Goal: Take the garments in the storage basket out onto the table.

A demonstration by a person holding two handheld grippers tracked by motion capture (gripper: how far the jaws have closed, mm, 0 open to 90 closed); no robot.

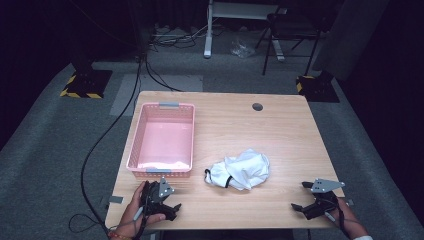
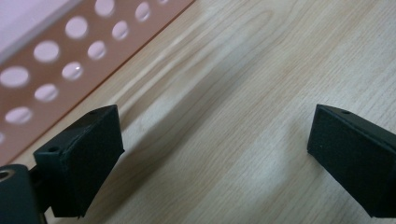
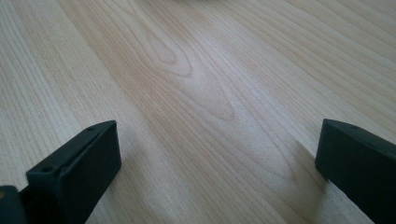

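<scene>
Both grippers — left gripper [image 1: 165, 202], right gripper [image 1: 306, 200] — rest released on the near desk [image 1: 280, 130]; white cloth [image 1: 240, 170] lies between, right of the pink basket [image 1: 162, 135].

From above, my forearms are cut off by the bottom edge, so only my hands show behind each hand-held gripper. My left hand-held gripper [image 1: 172, 207] sits near the tabletop's [image 1: 280, 130] near left corner, and its jaw tips are too small there for me to tell how far they stand apart. In my left gripper view the pink basket [image 2: 56, 70] is cropped at the top left edge, with only a blurred, holed piece of wall showing. The white cloth [image 1: 240, 170] is crumpled, so its inner folds are hidden and I cannot tell what garment it is. The dark trim at its left end [image 1: 207, 175] is too small to make out.
</scene>
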